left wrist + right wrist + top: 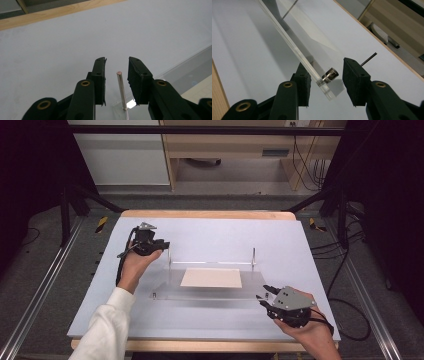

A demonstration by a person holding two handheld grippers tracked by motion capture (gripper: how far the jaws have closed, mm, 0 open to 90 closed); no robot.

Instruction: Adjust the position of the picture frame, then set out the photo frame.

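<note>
Your left hand (134, 266), reaching out of a white sleeve (102, 330), holds the black two-jaw left gripper (162, 244) out over the far left part of the table, pointed toward your right; in the left gripper view its jaws stand parted, with a clear gap between the pads (100, 80). Your right hand (306, 330) holds the black right gripper (264, 294), the one topped by a grey three-cornered plate (293, 298), low at the near right and pointed toward your left. In the right gripper view its jaws also stand apart, pads (353, 82) not touching each other.
</note>
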